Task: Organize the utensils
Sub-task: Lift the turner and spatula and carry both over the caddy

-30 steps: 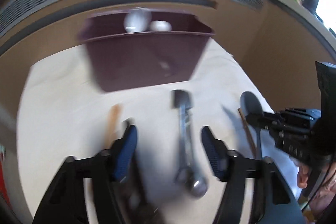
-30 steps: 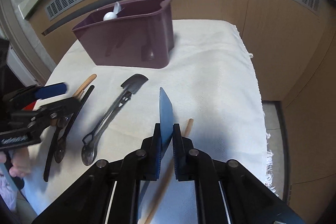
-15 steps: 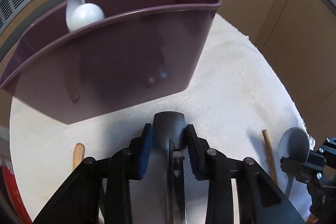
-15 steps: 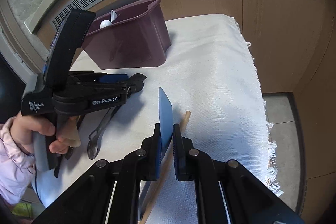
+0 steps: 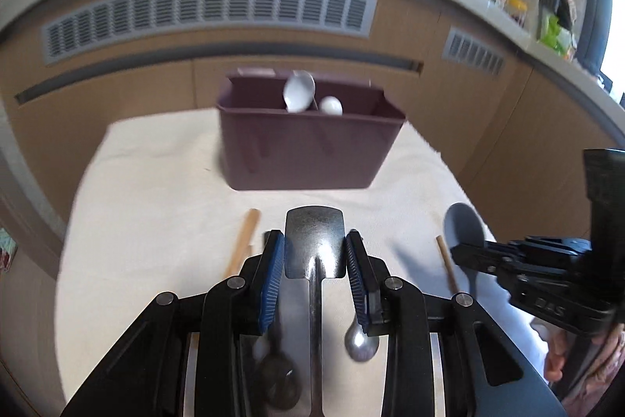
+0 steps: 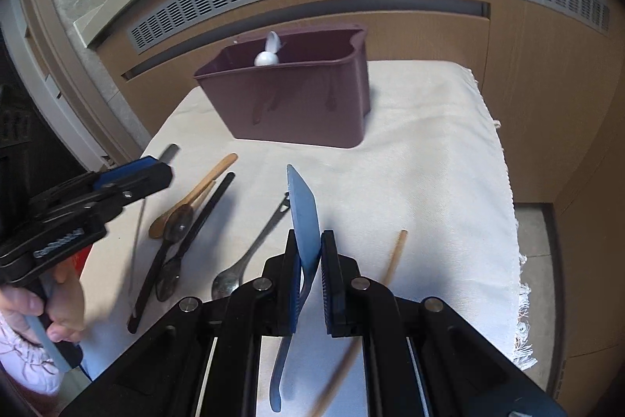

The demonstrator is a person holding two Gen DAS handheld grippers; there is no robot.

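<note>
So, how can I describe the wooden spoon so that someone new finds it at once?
Start at the dark purple utensil bin at the far end of the cream cloth. In the right wrist view, look nearer and left of it, where several utensils lie together. The wooden spoon is the only light brown one there; its neighbours are dark or black.

A cream cloth (image 6: 429,151) covers the table, with a fringe on its right edge. Behind it stands a wooden cabinet wall (image 6: 527,96) with grey vent grilles (image 5: 207,14) (long slotted ones). Bottles and packets (image 5: 547,14) stand, blurred, on a far counter.
</note>
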